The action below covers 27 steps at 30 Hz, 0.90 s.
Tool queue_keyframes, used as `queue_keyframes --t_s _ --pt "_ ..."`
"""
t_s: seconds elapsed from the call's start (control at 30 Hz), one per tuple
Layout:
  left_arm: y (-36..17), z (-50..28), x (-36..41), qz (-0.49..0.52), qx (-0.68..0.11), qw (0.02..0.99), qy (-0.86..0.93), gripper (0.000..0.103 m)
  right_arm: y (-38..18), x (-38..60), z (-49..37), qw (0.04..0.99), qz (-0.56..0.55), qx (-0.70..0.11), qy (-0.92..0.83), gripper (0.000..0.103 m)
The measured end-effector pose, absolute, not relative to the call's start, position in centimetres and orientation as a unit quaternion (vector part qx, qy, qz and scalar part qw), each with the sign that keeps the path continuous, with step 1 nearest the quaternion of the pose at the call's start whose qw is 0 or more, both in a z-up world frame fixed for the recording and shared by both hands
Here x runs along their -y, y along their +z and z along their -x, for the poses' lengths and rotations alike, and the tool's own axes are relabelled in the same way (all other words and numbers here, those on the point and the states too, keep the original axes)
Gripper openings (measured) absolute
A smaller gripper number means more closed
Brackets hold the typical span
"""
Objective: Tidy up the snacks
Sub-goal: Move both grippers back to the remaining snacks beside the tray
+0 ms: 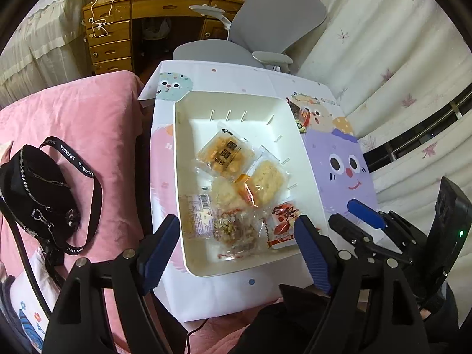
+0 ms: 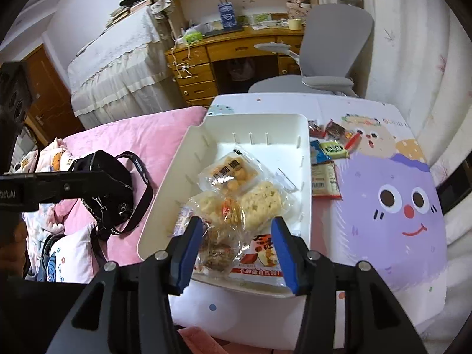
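Both grippers, left (image 1: 236, 244) and right (image 2: 237, 252), parted and empty above white tray (image 2: 165, 206); next, reach loose packets (image 2: 330, 147) beside it, pinching flat edges.

One white tray (image 2: 303, 159) holds about six wrapped snacks (image 2: 236, 200). Roughly five more snack packets (image 2: 327, 162) lie on the table (image 2: 383, 250) beside it. One black bag (image 1: 38, 191); one grey chair (image 1: 277, 20); two grippers.
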<state>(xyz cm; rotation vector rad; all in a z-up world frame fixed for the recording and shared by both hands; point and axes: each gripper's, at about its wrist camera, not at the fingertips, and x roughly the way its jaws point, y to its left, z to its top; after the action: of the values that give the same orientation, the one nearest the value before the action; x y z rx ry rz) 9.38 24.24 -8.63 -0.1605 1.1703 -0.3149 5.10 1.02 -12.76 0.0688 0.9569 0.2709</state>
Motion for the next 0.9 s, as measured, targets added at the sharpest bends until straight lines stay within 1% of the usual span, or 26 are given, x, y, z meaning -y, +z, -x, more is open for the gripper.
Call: queue_keyframes --t_s 0.17,0.53,0.9 --pt "-9.3 -9.5 -23.8 0.08 -0.555 0.813 -0.157 0.078 -13.5 -0.2 -5.1 0.872 -0.045 -0.472 0.118 0.049" --pt "-10.4 -11.1 -20.5 0.04 -0.578 0.796 -0.175 0.078 -16.0 2.6 -5.6 0.849 -0.08 -0.514 0.088 0.049" --pt "-9.2 -15.7 -15.9 0.008 -0.587 0.786 -0.192 0.078 -17.9 6.8 -8.3 0.833 -0.122 -0.536 0.06 0.049"
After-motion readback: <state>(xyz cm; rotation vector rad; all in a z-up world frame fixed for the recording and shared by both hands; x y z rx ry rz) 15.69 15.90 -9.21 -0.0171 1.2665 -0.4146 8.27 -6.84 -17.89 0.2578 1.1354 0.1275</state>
